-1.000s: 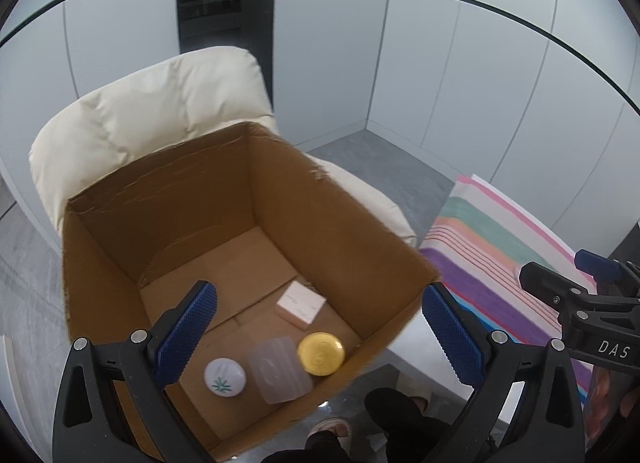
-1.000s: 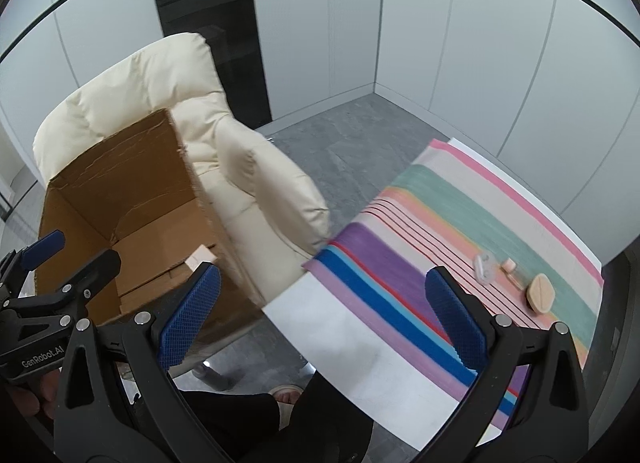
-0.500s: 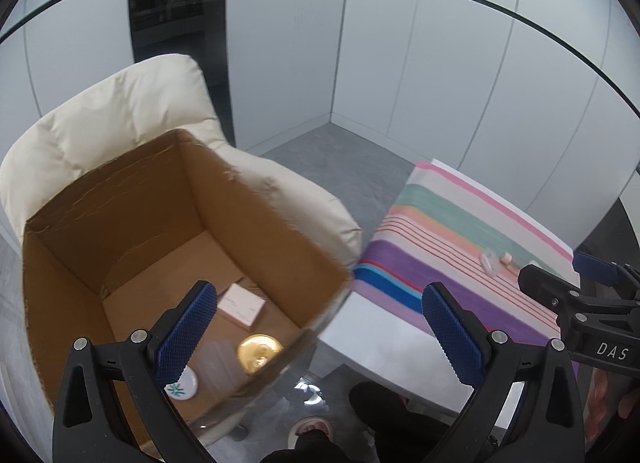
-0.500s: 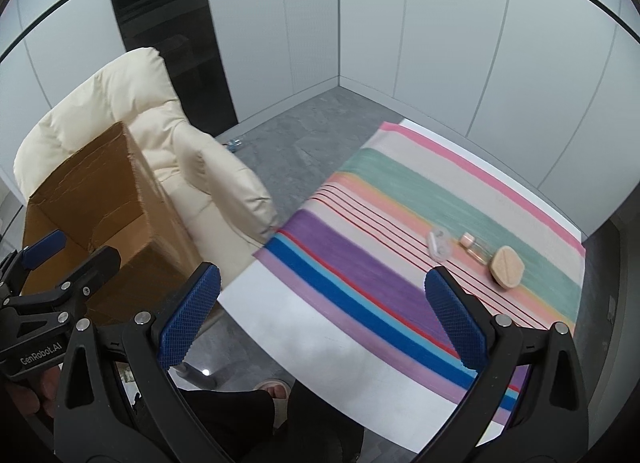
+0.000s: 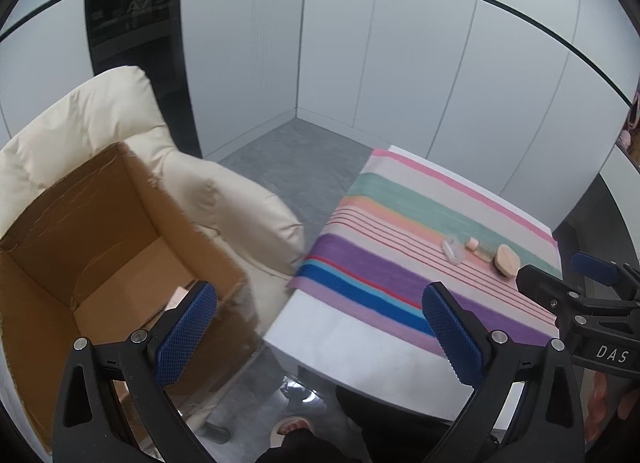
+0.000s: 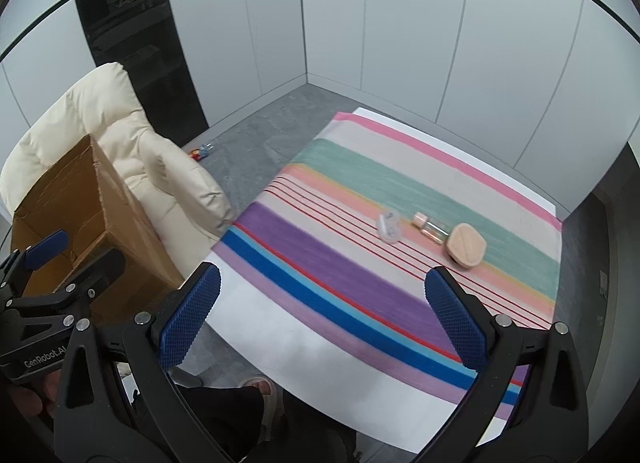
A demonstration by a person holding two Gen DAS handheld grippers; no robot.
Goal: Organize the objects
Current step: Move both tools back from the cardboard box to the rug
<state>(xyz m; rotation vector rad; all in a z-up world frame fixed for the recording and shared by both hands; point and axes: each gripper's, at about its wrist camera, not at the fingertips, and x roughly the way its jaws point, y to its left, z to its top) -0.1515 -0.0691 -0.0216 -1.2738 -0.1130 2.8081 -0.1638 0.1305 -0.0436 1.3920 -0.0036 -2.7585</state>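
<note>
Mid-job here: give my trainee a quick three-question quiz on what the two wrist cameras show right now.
1. True or false: the left hand-held gripper holds an object.
2. How many small items lie on the striped cloth?
3. The cardboard box sits on: A) the floor B) the cream armchair C) the cloth

Key:
1. False; both it and the right hand-held gripper are open and empty.
2. Three: clear case, small bottle, peach compact.
3. B

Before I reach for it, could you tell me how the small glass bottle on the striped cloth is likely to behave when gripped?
The small glass bottle lies on its side, so a nudge would probably roll it. Its clear body looks smooth, perhaps slippery and breakable. The peach compact sits right against it and may get bumped.
</note>
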